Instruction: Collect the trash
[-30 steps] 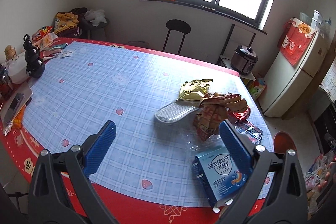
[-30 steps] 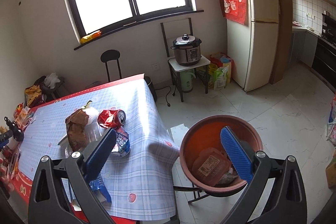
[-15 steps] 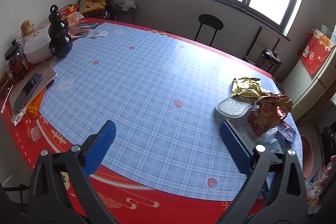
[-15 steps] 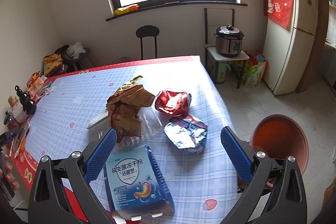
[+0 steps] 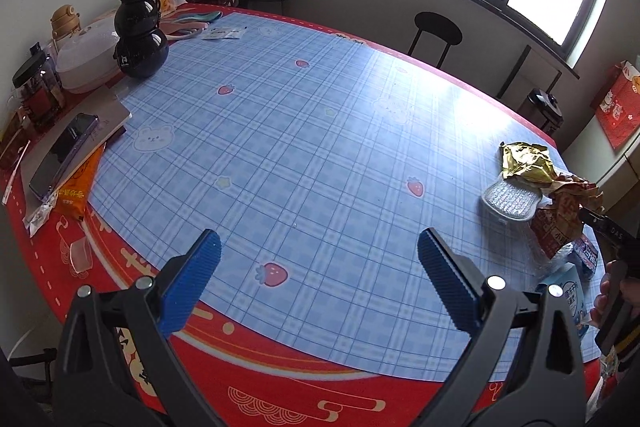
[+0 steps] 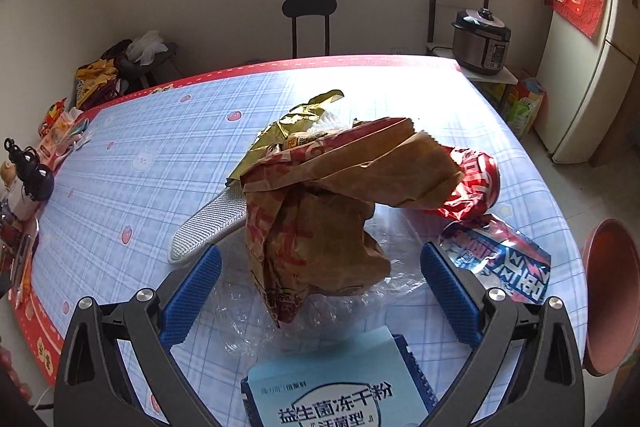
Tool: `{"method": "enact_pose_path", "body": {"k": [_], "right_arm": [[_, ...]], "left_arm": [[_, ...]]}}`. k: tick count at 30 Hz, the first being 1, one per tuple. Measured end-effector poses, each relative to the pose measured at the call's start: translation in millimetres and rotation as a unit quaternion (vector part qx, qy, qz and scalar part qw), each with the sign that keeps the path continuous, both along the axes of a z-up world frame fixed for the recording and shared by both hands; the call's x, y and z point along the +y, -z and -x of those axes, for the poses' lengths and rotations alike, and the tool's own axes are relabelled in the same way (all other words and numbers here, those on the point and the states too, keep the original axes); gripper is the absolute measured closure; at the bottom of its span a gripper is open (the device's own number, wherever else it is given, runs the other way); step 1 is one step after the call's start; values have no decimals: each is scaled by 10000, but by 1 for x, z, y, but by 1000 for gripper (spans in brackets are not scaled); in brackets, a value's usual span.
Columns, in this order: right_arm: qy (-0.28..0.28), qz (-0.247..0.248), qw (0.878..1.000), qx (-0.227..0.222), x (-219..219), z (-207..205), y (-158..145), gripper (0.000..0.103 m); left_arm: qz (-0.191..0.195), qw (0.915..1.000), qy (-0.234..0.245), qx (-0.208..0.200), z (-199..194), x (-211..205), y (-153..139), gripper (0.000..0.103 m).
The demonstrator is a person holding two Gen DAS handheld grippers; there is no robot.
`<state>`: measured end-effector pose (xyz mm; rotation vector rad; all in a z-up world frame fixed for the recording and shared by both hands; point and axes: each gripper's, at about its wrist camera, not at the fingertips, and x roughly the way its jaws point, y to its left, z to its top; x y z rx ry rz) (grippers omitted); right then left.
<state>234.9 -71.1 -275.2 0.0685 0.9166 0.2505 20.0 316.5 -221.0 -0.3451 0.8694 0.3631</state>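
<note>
Under paper bag (image 6: 316, 211), half-hidden clear wrap (image 6: 240, 311)

Right gripper (image 6: 320, 275) spread wide at frame bottom, brown paper bag (image 6: 320, 223) dead centre between the pads, blue box (image 6: 336, 387) just below (crushed red can (image 6: 476, 183) right of centre), red bin (image 6: 610, 299) at right edge.

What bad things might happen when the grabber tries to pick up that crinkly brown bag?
1. The right gripper is open around the brown paper bag, which sits on clear plastic wrap; the wrap may drag along.
2. The bag leans over the crushed red can, so lifting might roll the can toward the table edge.
3. The soft bag might crumple and slip before reaching the orange bin.
</note>
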Motion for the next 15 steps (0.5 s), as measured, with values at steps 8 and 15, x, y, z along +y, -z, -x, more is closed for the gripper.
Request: {"method": "enact_pose_path", "body": {"k": [8,15], "right_arm": [[582,-155,9970,493,8,-34,32,5],[400,-353,9966,635,6,-23,22,14]], "left_arm": [[-51,9998,155,69,-13,5,14,6],[-131,9935,1122,128,-66,-43,30,6]]}}
